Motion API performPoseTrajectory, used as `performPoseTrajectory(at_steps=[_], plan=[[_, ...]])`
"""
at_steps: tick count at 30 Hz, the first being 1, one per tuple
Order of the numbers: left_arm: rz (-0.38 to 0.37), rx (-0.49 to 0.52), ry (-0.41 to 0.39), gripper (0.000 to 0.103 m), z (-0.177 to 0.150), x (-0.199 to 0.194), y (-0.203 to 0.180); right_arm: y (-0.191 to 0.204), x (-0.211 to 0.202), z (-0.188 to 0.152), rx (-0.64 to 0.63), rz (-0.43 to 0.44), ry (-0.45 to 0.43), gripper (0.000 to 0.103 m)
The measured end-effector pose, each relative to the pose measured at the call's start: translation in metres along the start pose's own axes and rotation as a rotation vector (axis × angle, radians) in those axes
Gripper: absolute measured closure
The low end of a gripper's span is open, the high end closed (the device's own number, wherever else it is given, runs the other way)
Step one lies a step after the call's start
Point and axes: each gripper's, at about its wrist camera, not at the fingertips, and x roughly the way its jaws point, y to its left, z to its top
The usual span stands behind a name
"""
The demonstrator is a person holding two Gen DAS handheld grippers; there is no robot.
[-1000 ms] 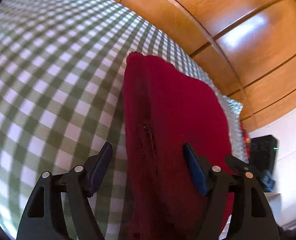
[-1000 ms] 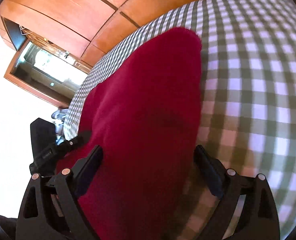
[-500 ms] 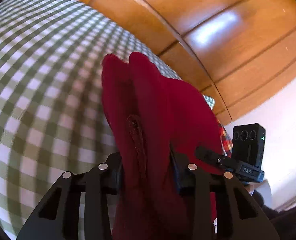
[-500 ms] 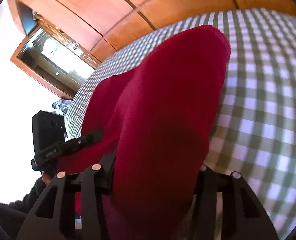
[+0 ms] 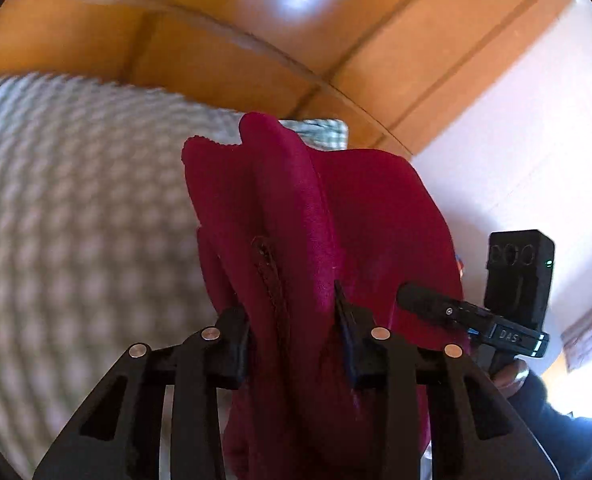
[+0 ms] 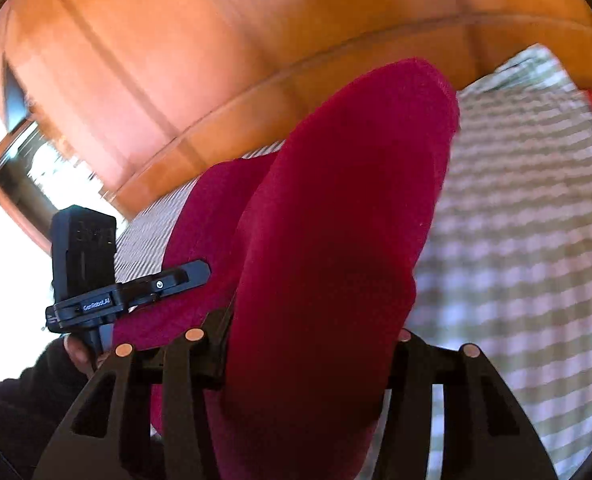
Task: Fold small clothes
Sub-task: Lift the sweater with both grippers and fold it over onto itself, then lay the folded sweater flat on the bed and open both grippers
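A dark red garment (image 5: 335, 216) hangs lifted between both grippers, above a green-and-white checked cloth (image 5: 76, 220). My left gripper (image 5: 296, 340) is shut on one bunched edge of the garment, with a seam showing between the jaws. My right gripper (image 6: 311, 352) is shut on the other edge of the same garment (image 6: 335, 220), which fills the middle of the right wrist view and hides its fingertips. The right gripper shows at the right of the left wrist view (image 5: 471, 320). The left gripper shows at the left of the right wrist view (image 6: 128, 292).
The checked cloth (image 6: 527, 220) covers the surface below. Orange wooden panels (image 5: 256, 20) rise behind it. A white wall (image 5: 535, 140) is on the right, and a framed window (image 6: 36, 168) is at the far left of the right wrist view.
Both grippers closed on the red garment's edges and lifted it off the checked cloth. The views tilted up toward the wooden panels.
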Motion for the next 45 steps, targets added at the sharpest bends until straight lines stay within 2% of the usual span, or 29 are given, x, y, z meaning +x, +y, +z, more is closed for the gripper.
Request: performPoseTrajectory(at_steps=[2,5,7,8,9,10,11,12,13,14,15,16,18,20,22,23,24,25,26,27,30,31,34,38,45], plan=[[0.001,0.050,0.020,0.070,0.026,0.032,-0.023,-0.025,-0.015,0.013,0.034,-0.043,-0.053,0.056],[0.045,0.148,0.038,0.070,0.058,0.078,-0.056,-0.066,-0.023,0.025,0.110,-0.074,-0.092,0.056],[0.176,0.209,0.097,0.066,0.071,0.120,-0.070,-0.101,-0.017,0.023,0.183,-0.103,-0.096,0.051],[0.258,0.223,0.130,0.064,0.071,0.138,-0.072,-0.117,-0.008,0.017,0.225,-0.135,-0.081,0.043],[0.378,0.255,0.166,0.063,0.065,0.156,-0.073,-0.135,0.006,0.008,0.275,-0.180,-0.043,0.035],[0.459,0.295,0.194,0.055,0.059,0.170,-0.072,-0.150,0.017,-0.004,0.316,-0.201,-0.010,0.031],[0.476,0.335,0.193,0.053,0.051,0.177,-0.071,-0.157,0.021,-0.014,0.342,-0.183,-0.022,0.027],[0.473,0.353,0.151,0.049,0.046,0.173,-0.070,-0.157,0.019,-0.020,0.349,-0.151,-0.064,0.025],[0.472,0.350,0.140,0.048,0.044,0.170,-0.069,-0.152,0.017,-0.023,0.348,-0.157,-0.073,0.024],[0.461,0.335,0.139,0.048,0.044,0.167,-0.066,-0.148,0.015,-0.024,0.340,-0.174,-0.075,0.019],[0.466,0.332,0.135,0.043,0.041,0.162,-0.064,-0.142,0.015,-0.025,0.328,-0.199,-0.074,0.016],[0.497,0.338,0.127,0.042,0.043,0.160,-0.065,-0.136,0.010,-0.023,0.302,-0.242,-0.071,0.015],[0.524,0.344,0.098,0.042,0.044,0.150,-0.071,-0.132,-0.011,-0.015,0.234,-0.333,-0.094,0.015],[0.551,0.351,0.043,0.042,0.040,0.138,-0.082,-0.103,-0.032,-0.013,0.141,-0.448,-0.148,0.016],[0.557,0.355,-0.017,0.042,0.035,0.123,-0.090,-0.084,-0.051,-0.022,0.086,-0.481,-0.196,0.016],[0.554,0.365,-0.041,0.042,0.029,0.115,-0.095,-0.076,-0.058,-0.024,0.063,-0.487,-0.211,0.018],[0.559,0.372,-0.050,0.043,0.027,0.113,-0.098,-0.061,-0.065,-0.029,0.023,-0.485,-0.221,0.025],[0.561,0.376,-0.052,0.044,0.022,0.112,-0.099,-0.050,-0.067,-0.035,0.000,-0.471,-0.215,0.029],[0.549,0.376,-0.038,0.044,0.018,0.114,-0.099,-0.052,-0.062,-0.025,-0.008,-0.459,-0.205,0.033],[0.553,0.377,-0.023,0.044,0.016,0.119,-0.098,-0.043,-0.056,-0.034,-0.023,-0.442,-0.171,0.037],[0.595,0.379,0.035,0.044,0.010,0.137,-0.088,-0.045,-0.015,-0.045,-0.042,-0.499,-0.053,0.044],[0.600,0.374,0.037,0.044,0.009,0.143,-0.085,-0.052,-0.003,-0.048,-0.051,-0.533,-0.029,0.044],[0.587,0.346,0.041,0.044,0.010,0.144,-0.079,-0.050,0.007,-0.053,-0.088,-0.599,-0.048,0.042],[0.562,0.327,-0.002,0.044,0.011,0.129,-0.084,-0.058,0.001,-0.051,-0.032,-0.566,-0.069,0.040],[0.557,0.331,-0.056,0.044,-0.001,0.105,-0.102,-0.057,-0.012,-0.057,0.019,-0.597,-0.074,0.026]])
